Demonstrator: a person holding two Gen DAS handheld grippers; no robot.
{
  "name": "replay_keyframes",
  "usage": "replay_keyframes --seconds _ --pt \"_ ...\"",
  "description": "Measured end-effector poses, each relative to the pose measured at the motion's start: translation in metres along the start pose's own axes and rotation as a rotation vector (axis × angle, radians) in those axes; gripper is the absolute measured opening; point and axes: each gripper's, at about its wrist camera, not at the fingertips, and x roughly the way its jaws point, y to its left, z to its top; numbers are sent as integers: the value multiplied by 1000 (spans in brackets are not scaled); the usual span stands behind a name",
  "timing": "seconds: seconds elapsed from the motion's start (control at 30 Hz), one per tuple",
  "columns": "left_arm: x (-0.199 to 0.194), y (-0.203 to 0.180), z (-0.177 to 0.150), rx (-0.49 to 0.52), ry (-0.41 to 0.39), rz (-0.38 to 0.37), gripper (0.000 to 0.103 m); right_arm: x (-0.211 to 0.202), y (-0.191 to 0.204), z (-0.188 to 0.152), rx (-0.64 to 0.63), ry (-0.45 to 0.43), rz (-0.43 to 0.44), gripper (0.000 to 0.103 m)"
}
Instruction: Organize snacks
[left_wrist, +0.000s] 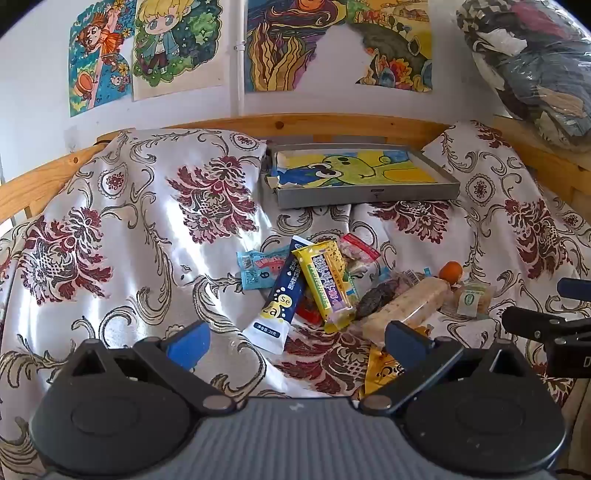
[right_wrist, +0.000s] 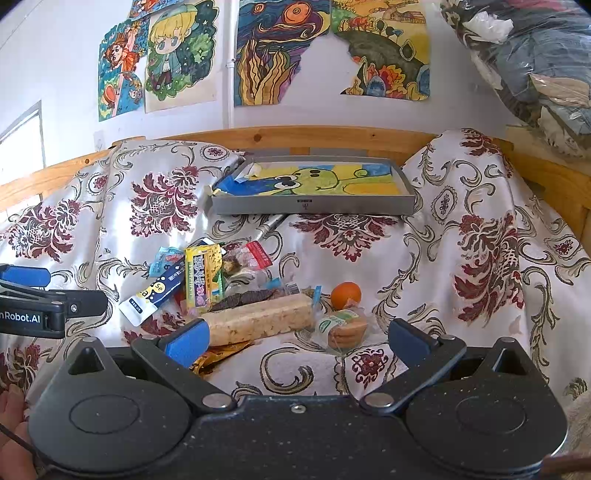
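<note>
Snacks (right_wrist: 236, 295) heaped loose on floral cloth (left_wrist: 147, 206), all just in front of grey tray (left_wrist: 369, 192); nothing sorted yet by the look of it, tray holding only a crayon drawing. Left gripper (left_wrist: 295, 341) spread wide, empty, poised just short of the heap's near edge. Right gripper (right_wrist: 295, 339) likewise splayed, grasping nothing, nearest the long rice bar (right_wrist: 258, 319) and wrapped biscuit (right_wrist: 343, 328). Orange (right_wrist: 345, 294) behind the biscuit. Beyond the tray: wooden rail, white wall, taped-up drawings (left_wrist: 155, 48).

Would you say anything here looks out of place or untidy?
Yes: the snacks lie heaped and overlapping on the cloth, none in the tray, whose paper lining is torn at one corner.
</note>
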Motion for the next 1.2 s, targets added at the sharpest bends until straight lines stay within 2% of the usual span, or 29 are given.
replay_keyframes --seconds 1.2 --pt "0 1 -1 -2 1 -5 103 0 -1 4 -2 8 1 102"
